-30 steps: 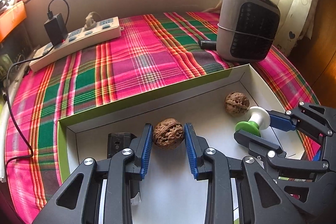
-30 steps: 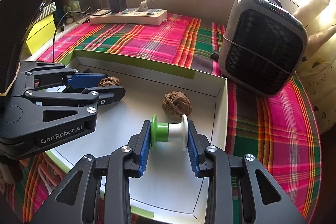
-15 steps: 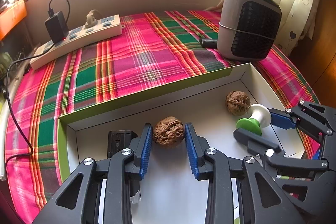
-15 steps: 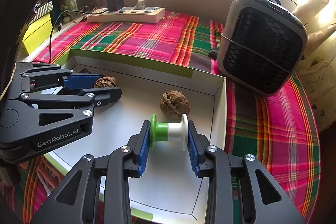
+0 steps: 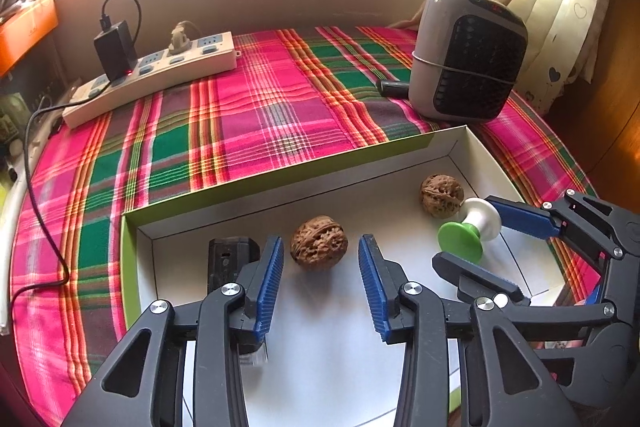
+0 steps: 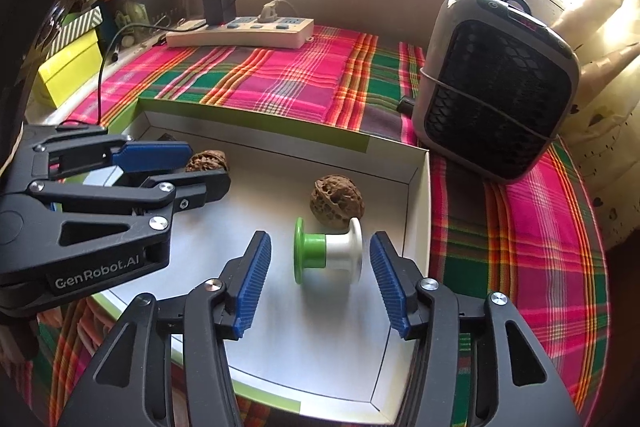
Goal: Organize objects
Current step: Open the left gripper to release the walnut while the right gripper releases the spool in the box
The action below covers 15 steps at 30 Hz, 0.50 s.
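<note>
A shallow white box with green outer walls (image 5: pixel 280 183) (image 6: pixel 256 123) lies on the plaid cloth. My left gripper (image 5: pixel 320 259) is open, its blue pads apart from a walnut (image 5: pixel 319 242) that rests on the box floor; this walnut shows half hidden in the right wrist view (image 6: pixel 208 161). My right gripper (image 6: pixel 318 259) is open around a green and white spool (image 6: pixel 326 255) (image 5: pixel 470 227) lying on its side in the box. A second walnut (image 6: pixel 338 203) (image 5: pixel 441 195) sits just behind the spool. A small black object (image 5: pixel 230 259) lies at the box's left end.
A grey fan heater (image 5: pixel 468 55) (image 6: pixel 496 95) stands on the cloth behind the box's right corner. A white power strip with a black charger (image 5: pixel 156 67) (image 6: pixel 240 31) lies at the back left, its cable trailing off the left edge. A yellow-green box (image 6: pixel 68 67) sits far left.
Both grippers opened: the left one let go of the walnut and the right one let go of the spool. Both objects now rest on the box floor.
</note>
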Each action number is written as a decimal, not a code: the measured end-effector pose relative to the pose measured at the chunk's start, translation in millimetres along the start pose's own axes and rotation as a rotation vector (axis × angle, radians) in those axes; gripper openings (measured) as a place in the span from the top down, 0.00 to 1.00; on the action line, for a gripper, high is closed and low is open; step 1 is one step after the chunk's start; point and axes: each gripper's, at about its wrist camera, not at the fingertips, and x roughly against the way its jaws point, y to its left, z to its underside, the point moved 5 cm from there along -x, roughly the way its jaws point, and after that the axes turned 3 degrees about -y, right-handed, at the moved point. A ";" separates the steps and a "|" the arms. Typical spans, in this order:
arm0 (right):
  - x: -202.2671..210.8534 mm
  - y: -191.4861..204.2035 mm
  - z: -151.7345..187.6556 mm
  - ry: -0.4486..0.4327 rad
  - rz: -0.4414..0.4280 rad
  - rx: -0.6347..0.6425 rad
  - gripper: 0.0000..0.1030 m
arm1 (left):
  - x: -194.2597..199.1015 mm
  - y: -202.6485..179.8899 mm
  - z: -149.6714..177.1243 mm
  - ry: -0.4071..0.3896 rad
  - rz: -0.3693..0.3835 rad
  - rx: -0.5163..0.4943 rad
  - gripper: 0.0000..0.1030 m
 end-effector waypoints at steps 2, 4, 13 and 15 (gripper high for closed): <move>2.9 0.0 -0.1 -0.005 -0.001 -0.008 0.48 | 2.5 0.9 1.3 -0.002 -0.003 0.004 0.64; 6.1 0.7 0.3 -0.008 -0.004 -0.012 0.48 | 7.1 1.4 2.7 -0.008 -0.002 0.007 0.64; 20.2 2.9 5.6 -0.032 -0.014 -0.045 0.47 | 29.5 4.1 11.2 -0.038 -0.022 0.014 0.64; 22.9 3.4 6.5 -0.037 -0.016 -0.047 0.47 | 34.7 4.1 12.8 -0.047 -0.025 0.018 0.64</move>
